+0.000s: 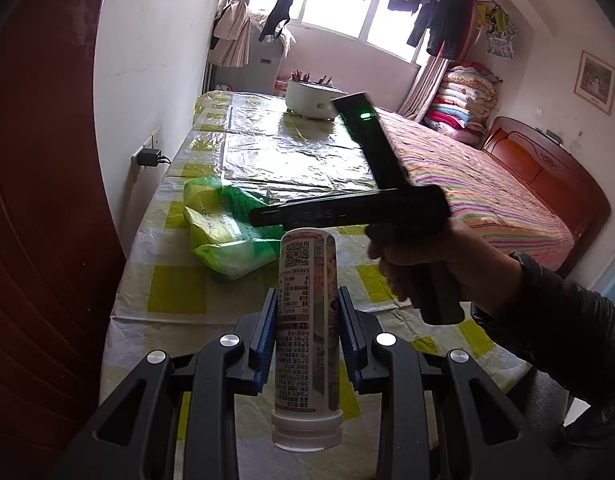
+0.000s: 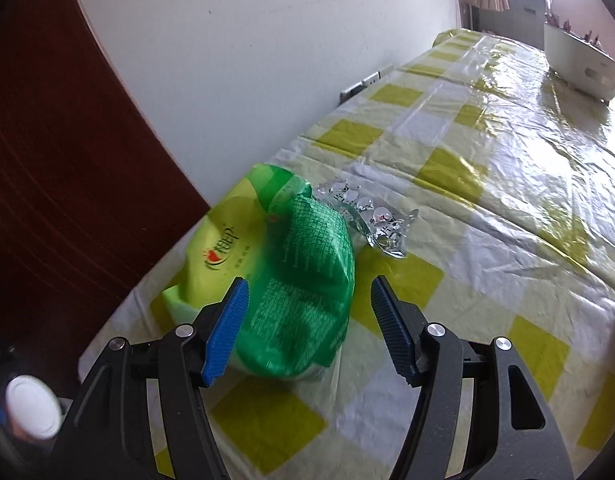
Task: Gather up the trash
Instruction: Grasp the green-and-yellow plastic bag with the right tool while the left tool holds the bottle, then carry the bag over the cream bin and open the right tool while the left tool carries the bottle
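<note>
My left gripper (image 1: 307,300) is shut on a white printed bottle (image 1: 307,320), held upside down with its white cap toward the camera, above the checked table (image 1: 167,300). A green plastic snack bag (image 1: 223,232) lies on the table beyond it. In the right wrist view my right gripper (image 2: 309,292) is open, its blue pads either side of the green bag (image 2: 291,280), just above it. A crumpled silver blister pack (image 2: 367,212) lies right behind the bag. The bottle's base (image 2: 31,406) shows at lower left. The right gripper also shows in the left wrist view (image 1: 263,216).
A white pot (image 1: 311,100) holding sticks stands at the table's far end (image 2: 579,64). A wall with a socket and charger (image 1: 147,158) runs along the left. A dark red door (image 1: 39,200) is near left. A bed (image 1: 487,192) lies right.
</note>
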